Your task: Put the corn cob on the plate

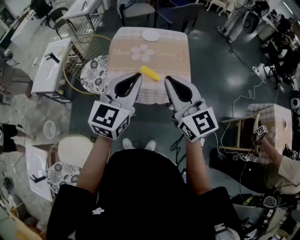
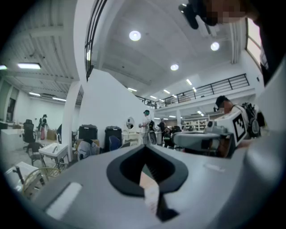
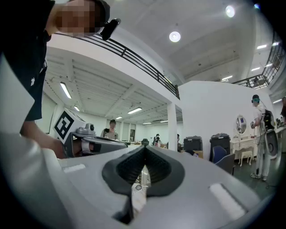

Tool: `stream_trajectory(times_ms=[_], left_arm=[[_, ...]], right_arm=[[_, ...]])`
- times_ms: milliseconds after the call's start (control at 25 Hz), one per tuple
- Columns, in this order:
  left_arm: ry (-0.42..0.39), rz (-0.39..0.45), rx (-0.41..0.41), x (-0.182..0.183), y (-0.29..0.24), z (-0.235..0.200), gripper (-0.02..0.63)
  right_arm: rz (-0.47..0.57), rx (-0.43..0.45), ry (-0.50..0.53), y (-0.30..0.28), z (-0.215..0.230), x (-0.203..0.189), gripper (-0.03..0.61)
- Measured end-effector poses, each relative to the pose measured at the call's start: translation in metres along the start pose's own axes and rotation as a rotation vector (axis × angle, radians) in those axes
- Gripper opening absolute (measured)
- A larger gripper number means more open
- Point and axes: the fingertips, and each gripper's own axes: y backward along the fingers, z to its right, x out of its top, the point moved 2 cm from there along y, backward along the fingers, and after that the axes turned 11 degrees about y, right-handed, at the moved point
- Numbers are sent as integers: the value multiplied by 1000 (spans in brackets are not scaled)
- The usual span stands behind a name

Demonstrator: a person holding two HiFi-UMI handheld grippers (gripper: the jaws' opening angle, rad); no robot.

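Observation:
A yellow corn cob lies near the front of a small table with a beige flowered cloth. A white plate sits at the table's far edge. My left gripper and right gripper are held level side by side, short of the table, both shut with nothing between the jaws. The corn lies just beyond and between their tips. In the left gripper view my left gripper has its jaws closed to a point; the right gripper view shows my right gripper the same. Neither gripper view shows the corn or plate.
A round wire chair with a patterned cushion stands left of the table. White dressing tables lie further left. A wooden stool, cables and a seated person are on the right. More chairs stand behind the table.

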Motion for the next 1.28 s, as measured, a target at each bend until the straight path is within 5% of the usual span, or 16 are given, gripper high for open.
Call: stream_trajectory(times_ms=[1280], left_arm=[[40, -37, 102, -32, -29, 21, 5]], right_arm=[[-54, 60, -9, 37, 30, -40, 0]])
